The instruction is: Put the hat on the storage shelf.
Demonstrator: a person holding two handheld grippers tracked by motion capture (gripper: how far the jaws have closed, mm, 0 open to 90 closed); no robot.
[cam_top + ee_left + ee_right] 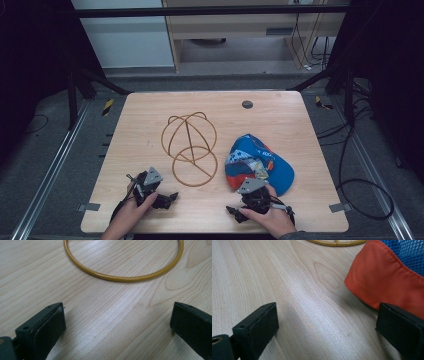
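- Cap (257, 162): a blue cap with an orange-red band and a patterned panel lies on the wooden surface (280, 120), at about 4 o'clock from the surface's middle. In the right gripper view its orange edge (387, 282) and blue mesh sit at 2 o'clock, resting flat on the wood.
- Wire frame (190, 147): a yellow-brown frame of hoops lies just left of the cap, near the middle of the surface. It is apart from the cap. The left gripper view shows one round hoop (122, 278) at 12 o'clock, flat on the wood.
- Right gripper (235, 211): held in the person's right hand (267, 217) at the near edge, at 6 o'clock from the cap. Its jaws stand wide apart with bare wood between them. The right-hand jaw lies just beside the cap's orange edge; contact cannot be confirmed.
- Left gripper (172, 197): held in the left hand (131, 210) at the near edge, at 7 o'clock from the wire frame. Jaws are spread wide and grip nothing. The hoop lies ahead of them, well clear.
- Surroundings: a small dark round disc (247, 104) sits near the far edge of the surface, at 12 o'clock from the cap. Cables (365, 200) trail across the floor at 3 o'clock.
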